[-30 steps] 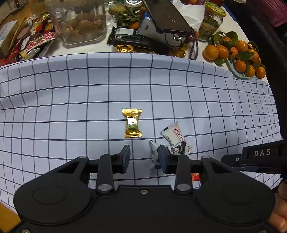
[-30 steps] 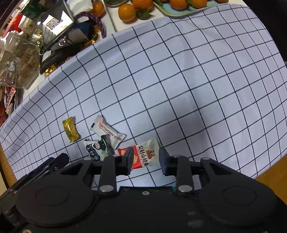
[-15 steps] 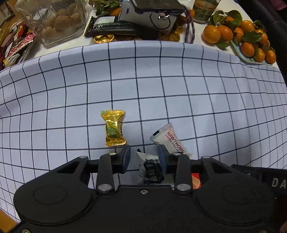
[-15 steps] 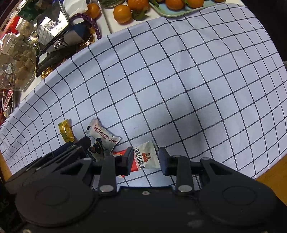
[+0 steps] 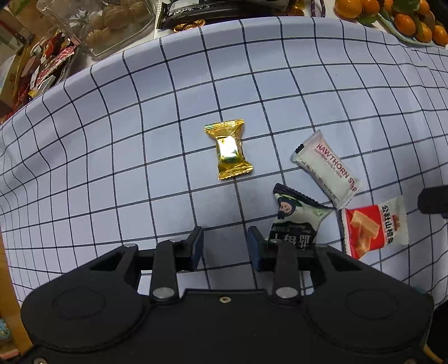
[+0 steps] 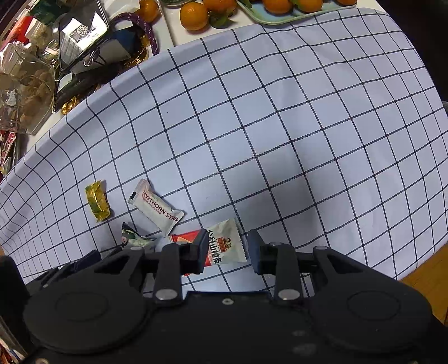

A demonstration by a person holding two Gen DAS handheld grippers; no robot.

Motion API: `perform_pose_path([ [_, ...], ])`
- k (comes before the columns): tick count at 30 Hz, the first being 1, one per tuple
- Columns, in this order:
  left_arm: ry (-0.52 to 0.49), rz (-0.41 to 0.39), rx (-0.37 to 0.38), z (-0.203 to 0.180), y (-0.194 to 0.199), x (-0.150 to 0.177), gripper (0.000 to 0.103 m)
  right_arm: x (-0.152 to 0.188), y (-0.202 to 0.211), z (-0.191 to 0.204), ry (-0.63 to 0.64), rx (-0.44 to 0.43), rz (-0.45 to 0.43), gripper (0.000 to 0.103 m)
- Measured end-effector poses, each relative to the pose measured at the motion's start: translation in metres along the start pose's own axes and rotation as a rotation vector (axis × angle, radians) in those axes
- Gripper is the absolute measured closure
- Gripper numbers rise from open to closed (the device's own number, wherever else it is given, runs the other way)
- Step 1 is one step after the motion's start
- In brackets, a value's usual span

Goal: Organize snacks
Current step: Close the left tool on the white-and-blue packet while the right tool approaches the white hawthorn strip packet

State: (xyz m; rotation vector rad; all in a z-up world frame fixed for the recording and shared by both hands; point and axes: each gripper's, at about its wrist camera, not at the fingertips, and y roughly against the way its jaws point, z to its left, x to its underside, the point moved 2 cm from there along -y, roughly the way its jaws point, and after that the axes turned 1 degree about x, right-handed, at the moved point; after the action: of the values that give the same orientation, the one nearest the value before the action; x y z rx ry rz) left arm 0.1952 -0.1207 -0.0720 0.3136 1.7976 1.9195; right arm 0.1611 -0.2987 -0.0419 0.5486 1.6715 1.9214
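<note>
While pointing steeply down | left gripper [image 5: 225, 246] jaws apart over checked cloth [image 5: 140, 126]

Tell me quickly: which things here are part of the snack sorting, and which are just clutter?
Job:
- gold candy
- white hawthorn strip
- green-and-black packet
- red-and-white packet
- checked cloth

Lying about:
- oranges on a tray
- phone
- clear box of nuts
- gold coins

Even indoor light, sharp focus, strong fisheye bowing at cloth [image 5: 112, 156] edges, soft shadow mid-cloth, glare on gold wrapper [image 5: 229, 149]
</note>
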Motion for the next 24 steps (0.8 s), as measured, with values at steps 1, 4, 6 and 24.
perform_pose_path([
  [1,0.001,-0.014,0.009,0.004,0.003,0.004,0.059,0.0,-0.001,0.0,0.002,0.0,0.004,0.07],
  [4,0.046,-0.058,0.107,0.016,0.014,0.009,0.059,0.0,-0.003,0.001,0.004,0.0,0.007,0.07],
  [6,0.057,-0.096,0.196,0.021,0.023,0.01,0.059,0.0,-0.002,0.001,0.003,-0.004,0.003,0.07],
  [24,-0.075,-0.079,0.189,-0.027,0.01,-0.017,0.056,-0.004,0.006,-0.014,-0.044,-0.033,0.001,0.07],
])
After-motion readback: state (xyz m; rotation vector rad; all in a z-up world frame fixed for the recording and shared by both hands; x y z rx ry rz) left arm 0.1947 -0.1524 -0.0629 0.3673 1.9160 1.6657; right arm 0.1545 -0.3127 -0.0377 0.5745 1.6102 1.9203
